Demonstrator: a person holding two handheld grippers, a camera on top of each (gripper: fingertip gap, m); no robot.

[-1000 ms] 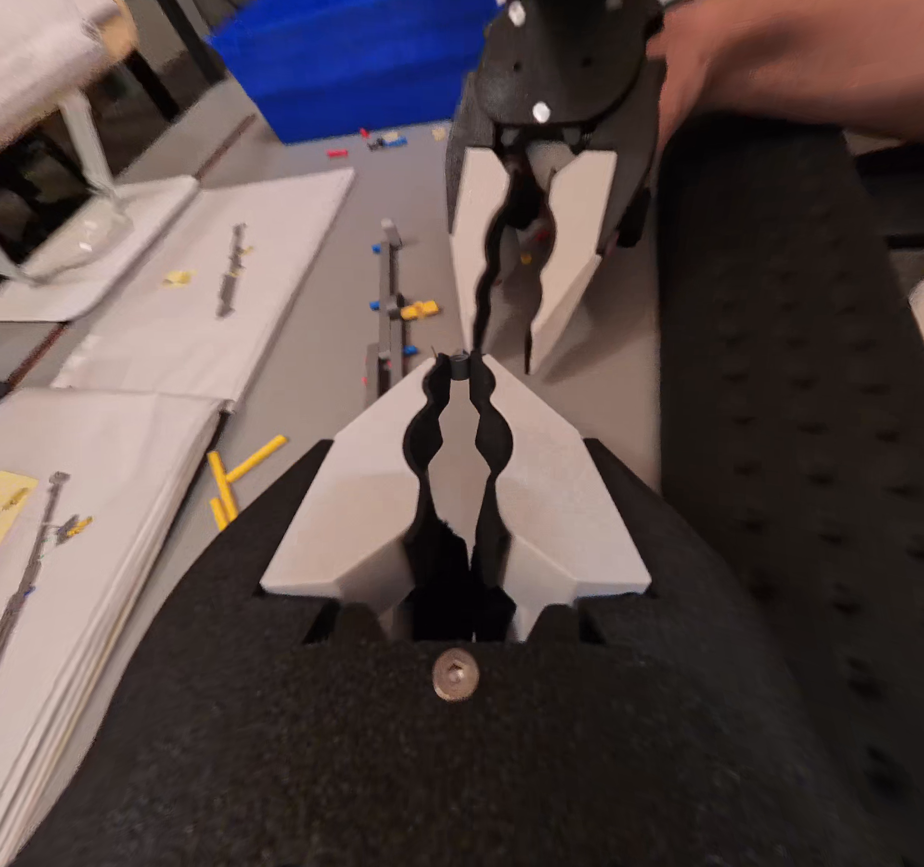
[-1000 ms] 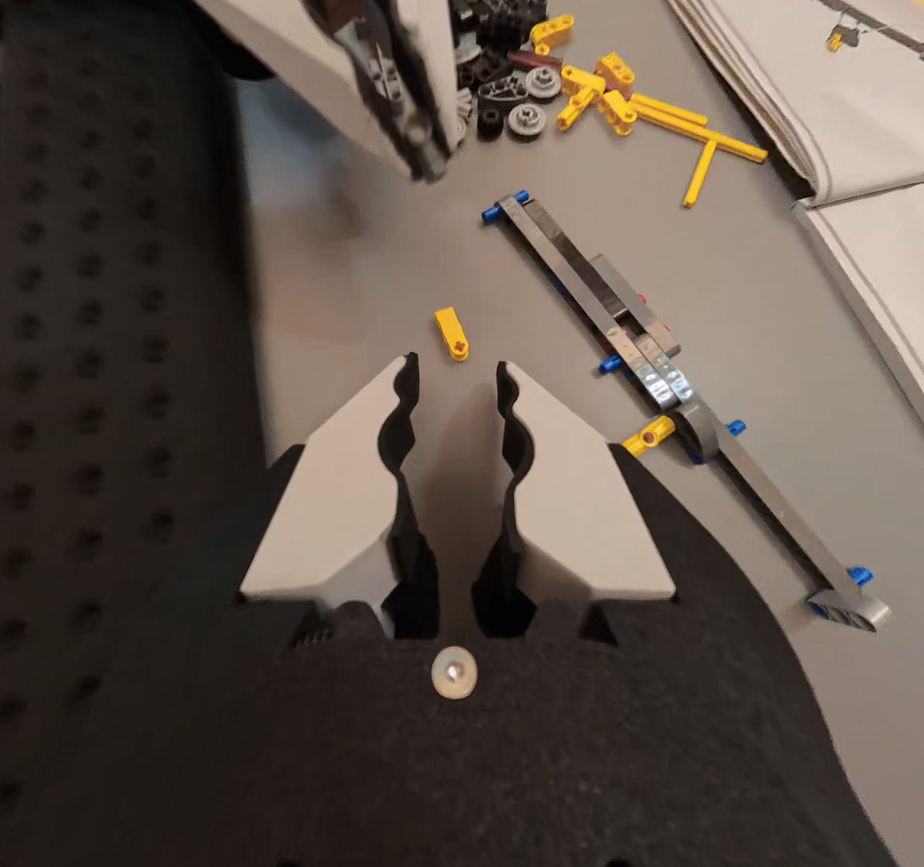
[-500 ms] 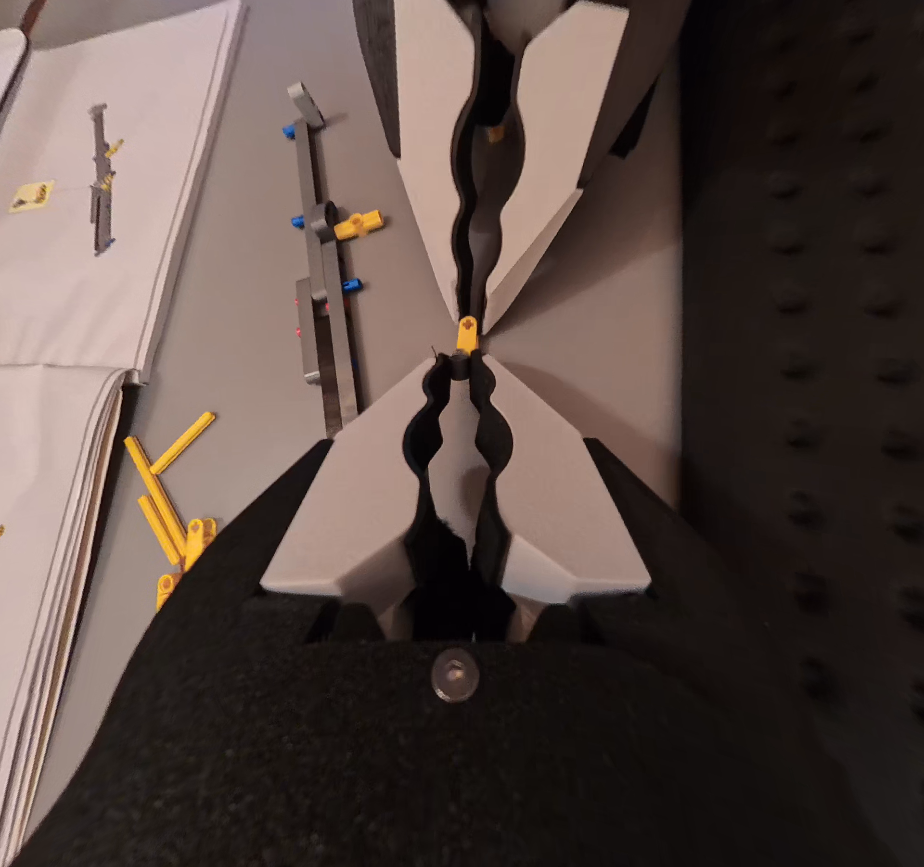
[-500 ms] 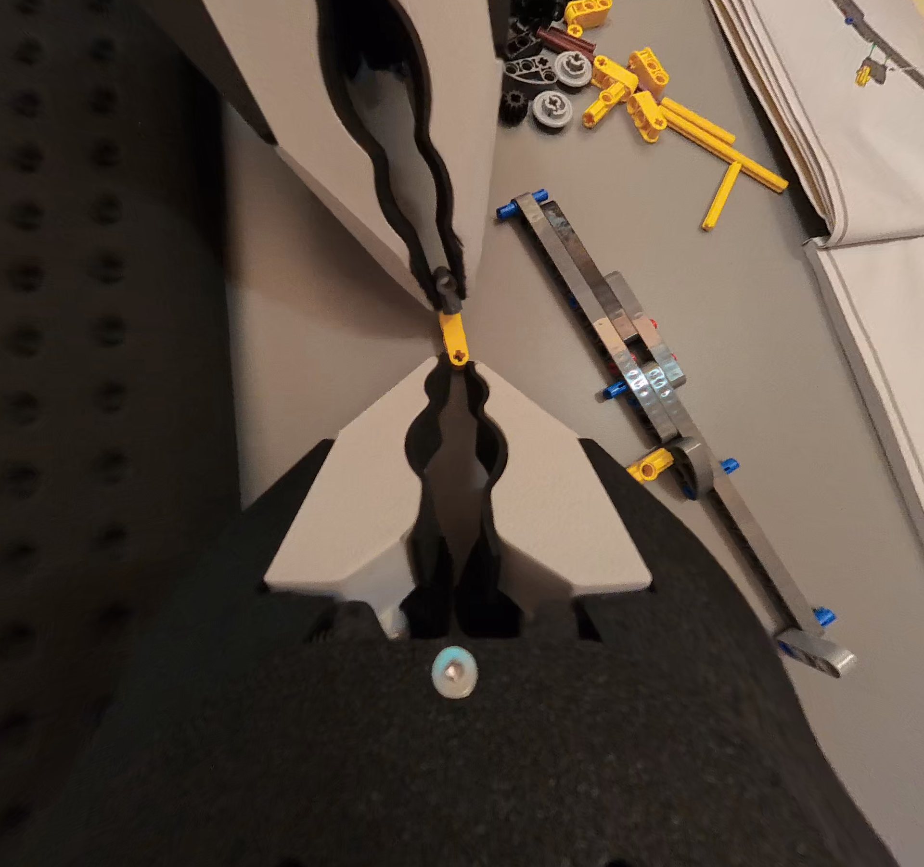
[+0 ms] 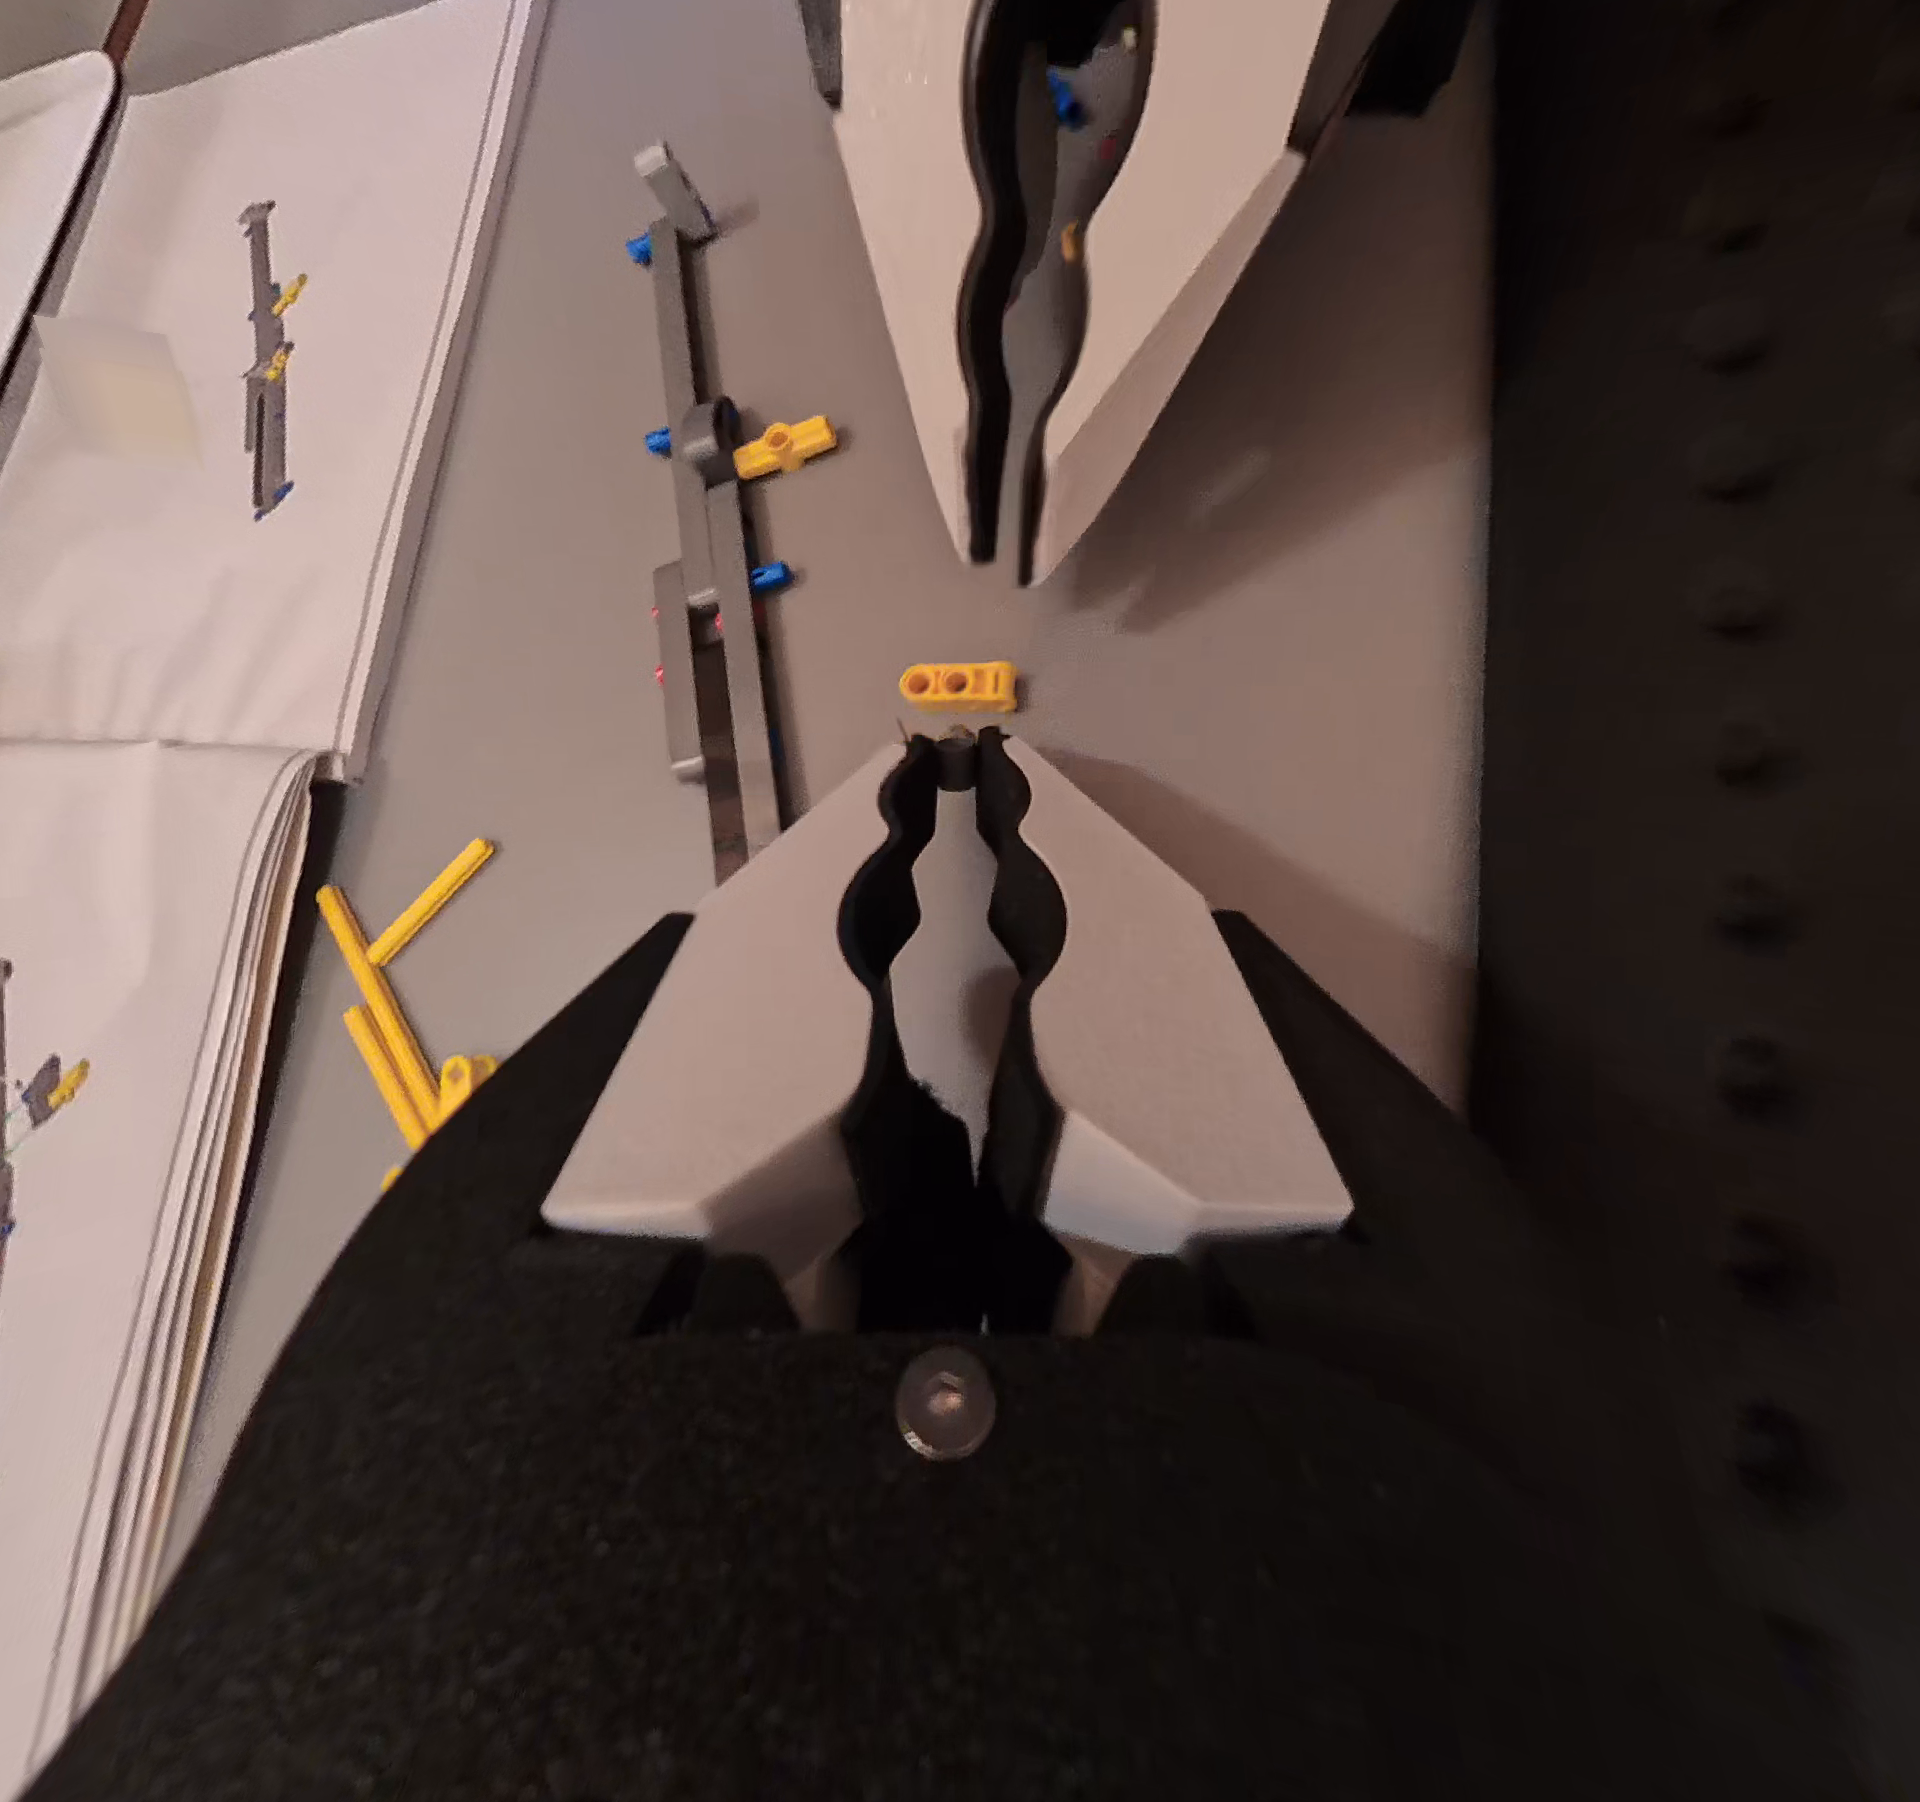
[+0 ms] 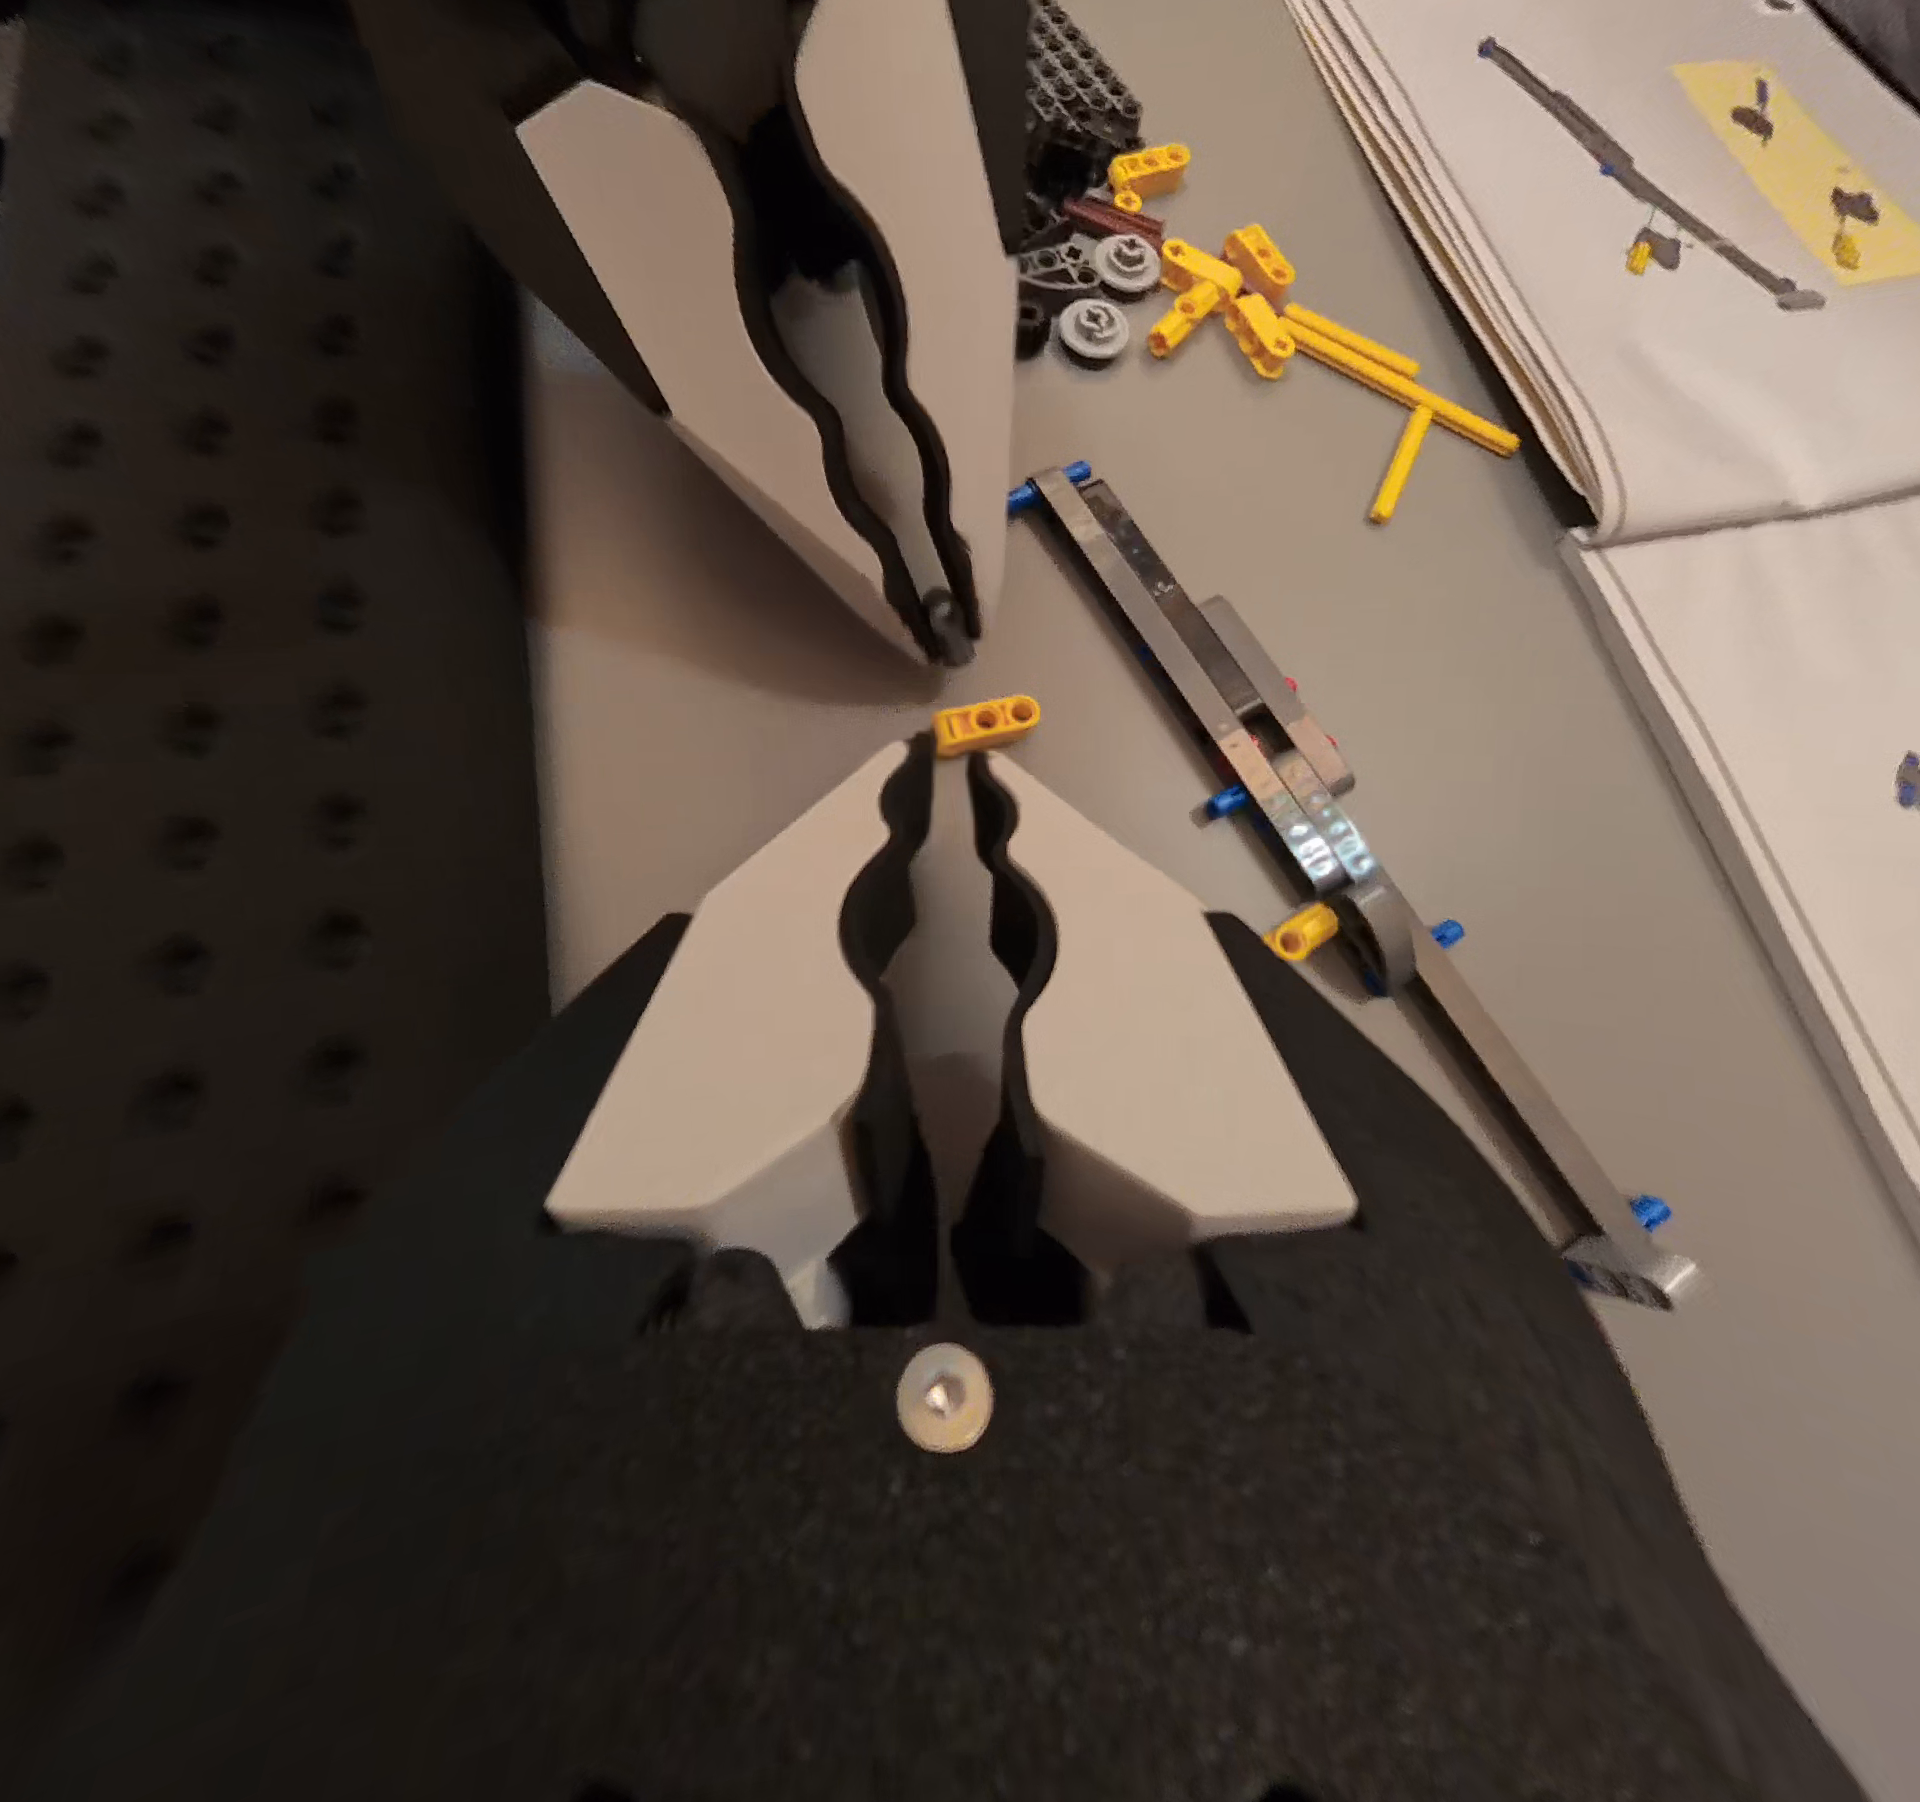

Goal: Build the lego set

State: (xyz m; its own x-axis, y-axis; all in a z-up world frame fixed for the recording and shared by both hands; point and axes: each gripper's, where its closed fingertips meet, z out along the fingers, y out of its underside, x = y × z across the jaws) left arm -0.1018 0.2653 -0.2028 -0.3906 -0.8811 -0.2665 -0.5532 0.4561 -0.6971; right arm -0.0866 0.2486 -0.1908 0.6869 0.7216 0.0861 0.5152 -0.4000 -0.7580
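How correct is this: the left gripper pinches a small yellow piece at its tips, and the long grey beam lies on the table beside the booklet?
One detail is wrong. The left gripper pinches a small dark grey pin, not a yellow piece, as the left wrist view shows. The yellow piece sits just beyond its tips. The long grey beam does lie on the table beside the booklet.
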